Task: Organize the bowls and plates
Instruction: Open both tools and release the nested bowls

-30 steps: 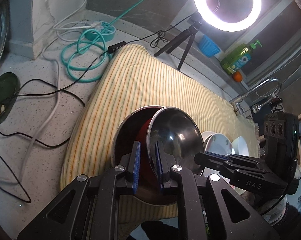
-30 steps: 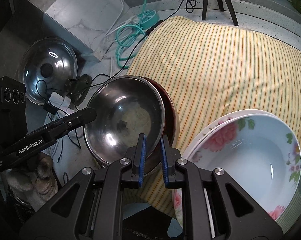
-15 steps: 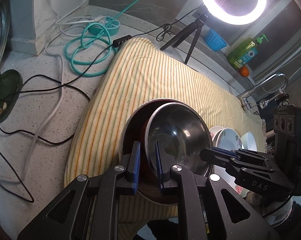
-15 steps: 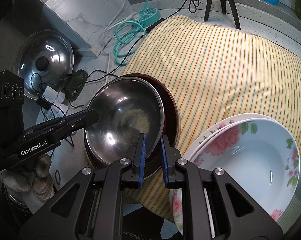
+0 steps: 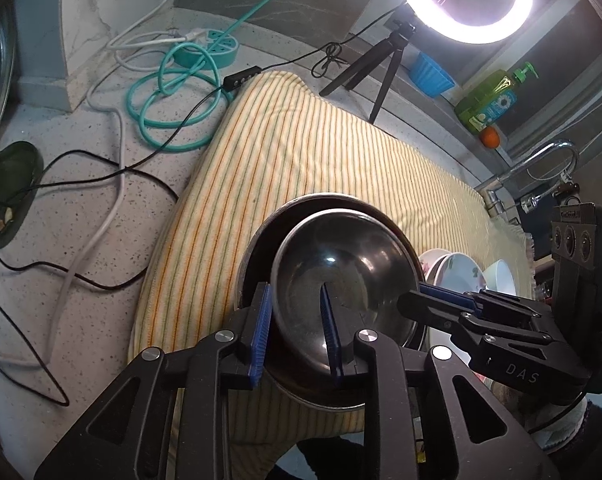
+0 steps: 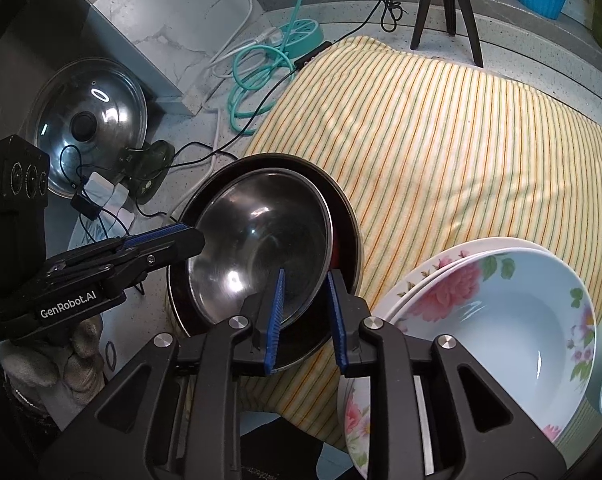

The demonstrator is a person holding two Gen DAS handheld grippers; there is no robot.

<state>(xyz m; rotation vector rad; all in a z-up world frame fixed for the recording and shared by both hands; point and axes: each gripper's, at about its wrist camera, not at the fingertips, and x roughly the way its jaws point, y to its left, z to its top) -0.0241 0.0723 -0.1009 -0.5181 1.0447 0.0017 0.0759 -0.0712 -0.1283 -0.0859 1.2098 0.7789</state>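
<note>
A shiny steel bowl (image 5: pixel 341 264) (image 6: pixel 257 240) rests nested in a larger dark bowl (image 5: pixel 321 200) (image 6: pixel 351 236) with a red inside, on the striped cloth (image 5: pixel 301 152). My left gripper (image 5: pixel 295 300) straddles the steel bowl's near-left rim, and its jaws are opening, with the pads off the metal. My right gripper (image 6: pixel 305 280) straddles the rim on the opposite side, and its jaws are opening too, with the rim loose between them. Each gripper shows in the other's view, the left gripper (image 6: pixel 181 236) and the right gripper (image 5: pixel 421 296). Stacked floral plates (image 6: pixel 501 320) (image 5: pixel 457 276) lie to the right.
A small white bowl (image 5: pixel 499 276) sits beyond the plates. A ring light on a tripod (image 5: pixel 381 68), teal and black cables (image 5: pixel 173 112), a pot lid (image 6: pixel 89 128), a faucet (image 5: pixel 541 160) and a soap bottle (image 5: pixel 493 100) surround the cloth. A gloved hand (image 6: pixel 61 360) holds the left gripper.
Both grippers' jaws have parted from the steel bowl's rim. The bowl, tilted before, now lies settled inside the larger bowl.
</note>
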